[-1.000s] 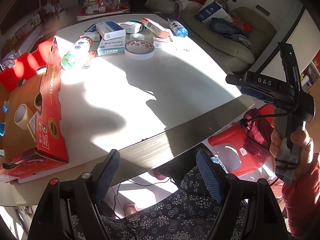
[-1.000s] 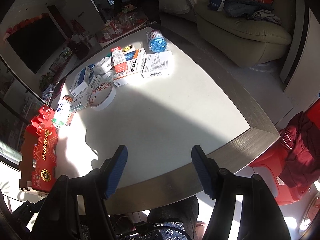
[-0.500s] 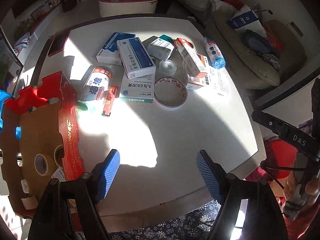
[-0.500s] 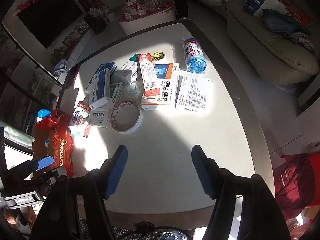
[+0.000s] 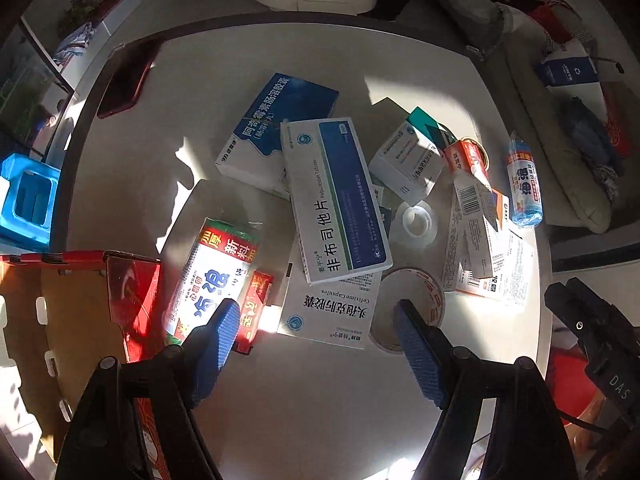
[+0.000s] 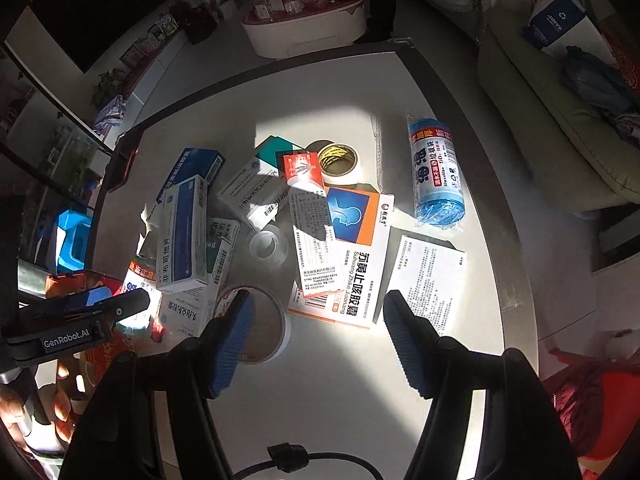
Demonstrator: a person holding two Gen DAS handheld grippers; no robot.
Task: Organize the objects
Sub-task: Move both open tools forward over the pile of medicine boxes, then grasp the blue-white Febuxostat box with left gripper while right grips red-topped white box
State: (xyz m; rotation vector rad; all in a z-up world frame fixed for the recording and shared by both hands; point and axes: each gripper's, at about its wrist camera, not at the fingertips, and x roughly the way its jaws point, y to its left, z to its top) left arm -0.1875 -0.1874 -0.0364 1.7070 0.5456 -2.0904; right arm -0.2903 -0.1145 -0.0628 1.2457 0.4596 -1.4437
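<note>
Each claw is built of black plastic arms tipped with blue ribbed pads [image 5: 212,344], joined by round silver screws. On the left claw [image 6: 96,300], seen from the right wrist, white "GenRobot.AI" lettering is printed; on the right claw [image 5: 592,340], "DAS" is marked. A black cable [image 6: 304,460] is looped beneath the right claw

A pale sofa [image 6: 560,128] piled with clothes and a blue-and-white bag [image 6: 558,20] stood beyond the desk [image 6: 360,380]. A low white coffee table [image 6: 304,28] crowded with small items sat farther back, a blue plastic stool [image 5: 28,200] at the side.
</note>
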